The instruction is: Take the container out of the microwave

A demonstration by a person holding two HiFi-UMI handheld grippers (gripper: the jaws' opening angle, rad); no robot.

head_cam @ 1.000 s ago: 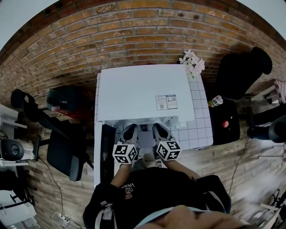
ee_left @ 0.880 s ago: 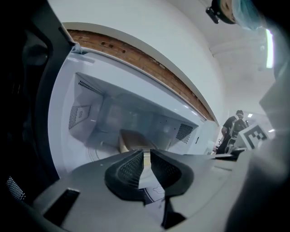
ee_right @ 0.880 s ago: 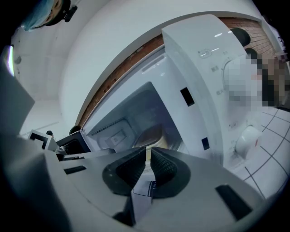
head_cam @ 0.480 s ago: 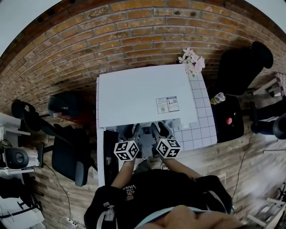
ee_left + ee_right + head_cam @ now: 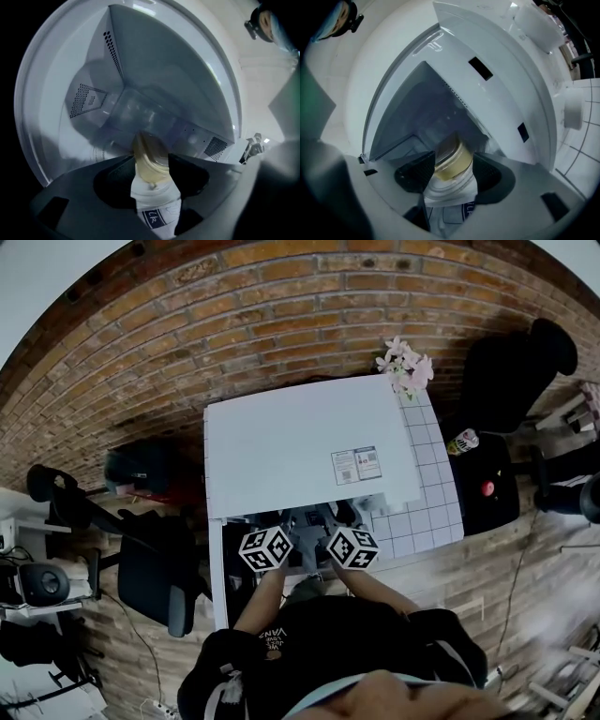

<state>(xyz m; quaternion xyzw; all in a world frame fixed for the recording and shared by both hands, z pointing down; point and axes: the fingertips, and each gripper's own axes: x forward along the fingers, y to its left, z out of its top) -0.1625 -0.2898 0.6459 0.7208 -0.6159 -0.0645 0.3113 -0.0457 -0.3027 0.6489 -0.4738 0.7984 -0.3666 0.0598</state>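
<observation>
Left gripper (image 5: pixel 151 161) and right gripper (image 5: pixel 451 165) both clamped on container (image 5: pixel 152 197), at open front of microwave (image 5: pixel 300 442), 6 o'clock of its top. Container's blue print blurred, roughly "CK". Sticker (image 5: pixel 355 465) on top unreadable.

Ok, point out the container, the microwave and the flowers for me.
container (image 5: pixel 150 163): left gripper view, its yellowish side between the jaws.
microwave (image 5: pixel 300 451): head view, middle of its white top.
flowers (image 5: pixel 405 367): head view, the pink blossoms.

A brick wall (image 5: pixel 281 296) fills the top of the frame, with pink flowers (image 5: pixel 403 364) at upper right. A black chair (image 5: pixel 155 568) stands lower left, a can (image 5: pixel 463 442) at right.
</observation>
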